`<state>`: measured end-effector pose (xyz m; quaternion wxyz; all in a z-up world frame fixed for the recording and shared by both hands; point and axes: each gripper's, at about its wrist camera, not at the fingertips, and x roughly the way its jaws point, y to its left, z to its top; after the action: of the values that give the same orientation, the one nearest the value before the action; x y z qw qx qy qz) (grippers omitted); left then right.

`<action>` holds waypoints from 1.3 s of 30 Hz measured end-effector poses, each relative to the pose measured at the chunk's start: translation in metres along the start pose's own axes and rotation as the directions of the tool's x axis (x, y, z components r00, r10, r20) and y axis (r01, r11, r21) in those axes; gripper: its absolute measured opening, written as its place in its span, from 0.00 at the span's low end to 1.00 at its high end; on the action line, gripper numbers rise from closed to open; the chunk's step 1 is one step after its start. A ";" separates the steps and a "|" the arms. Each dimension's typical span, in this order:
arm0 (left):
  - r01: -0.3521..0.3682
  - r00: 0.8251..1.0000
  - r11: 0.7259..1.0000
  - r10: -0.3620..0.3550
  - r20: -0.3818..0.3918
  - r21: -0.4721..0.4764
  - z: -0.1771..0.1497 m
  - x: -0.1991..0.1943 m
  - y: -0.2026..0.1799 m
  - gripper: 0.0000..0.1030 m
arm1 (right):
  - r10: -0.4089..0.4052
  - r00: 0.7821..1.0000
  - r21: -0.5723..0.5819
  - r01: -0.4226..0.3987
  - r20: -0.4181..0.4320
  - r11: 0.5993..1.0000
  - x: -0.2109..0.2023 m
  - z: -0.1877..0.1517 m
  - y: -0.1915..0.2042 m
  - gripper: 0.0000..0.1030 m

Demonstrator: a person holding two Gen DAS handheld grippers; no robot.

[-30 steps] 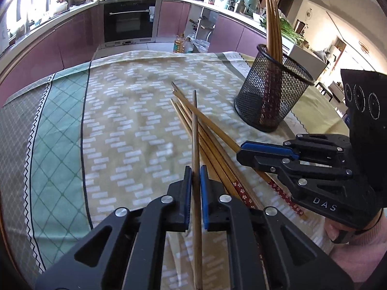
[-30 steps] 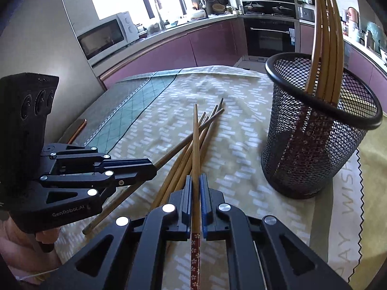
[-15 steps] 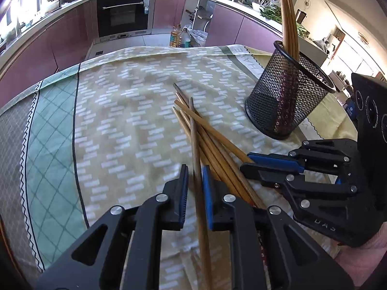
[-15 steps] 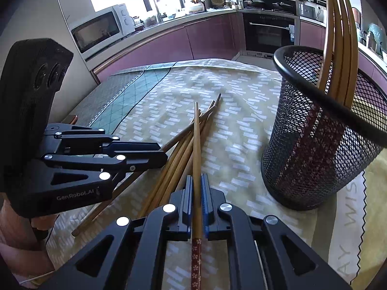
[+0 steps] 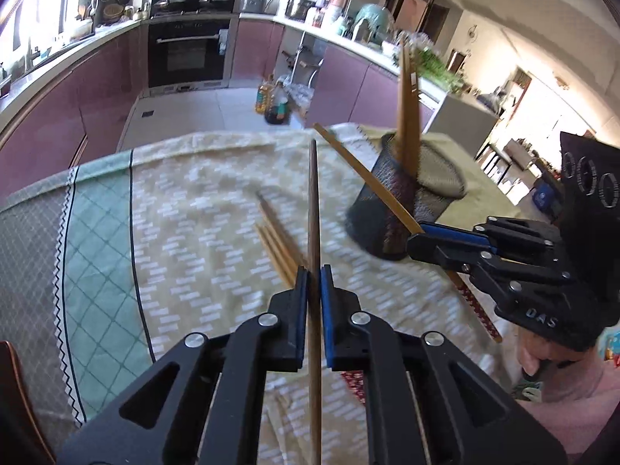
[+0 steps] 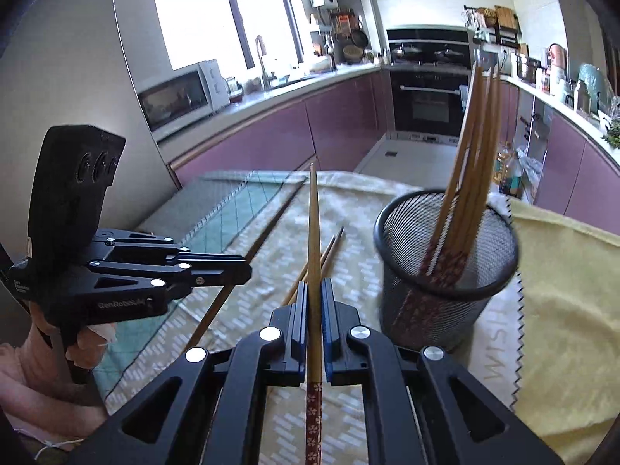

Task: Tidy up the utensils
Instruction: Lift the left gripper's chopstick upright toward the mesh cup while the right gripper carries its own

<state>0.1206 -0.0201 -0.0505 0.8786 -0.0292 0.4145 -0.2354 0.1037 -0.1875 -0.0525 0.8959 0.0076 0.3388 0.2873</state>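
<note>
We see the left gripper [image 5: 314,271] with its jaws closed on a plain brown wooden chopstick [image 5: 313,201], which points forward above the table. The right gripper [image 6: 314,286] has its jaws closed on a light bamboo chopstick with a red flowered end [image 6: 314,240], also raised off the cloth. A few more bamboo chopsticks [image 5: 277,238] lie loose on the yellow patterned tablecloth [image 5: 193,232] between the two grippers. The round black wire-mesh holder [image 6: 445,290] stands upright on the table, just right of the right gripper, with several chopsticks [image 6: 471,178] leaning inside it. Purple kitchen cabinets [image 6: 329,124] are behind.
</note>
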 end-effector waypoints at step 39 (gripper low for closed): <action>0.144 0.924 0.982 -0.178 0.338 0.124 0.098 -0.108 -0.065 0.07 | -0.025 0.941 -0.013 0.031 0.338 0.999 -0.111 0.052 -0.038 0.05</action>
<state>0.1094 -0.0444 0.1067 0.9160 -0.0619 0.2370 -0.3176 0.0877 -0.2679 0.0467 0.9448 0.0439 0.1774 0.2719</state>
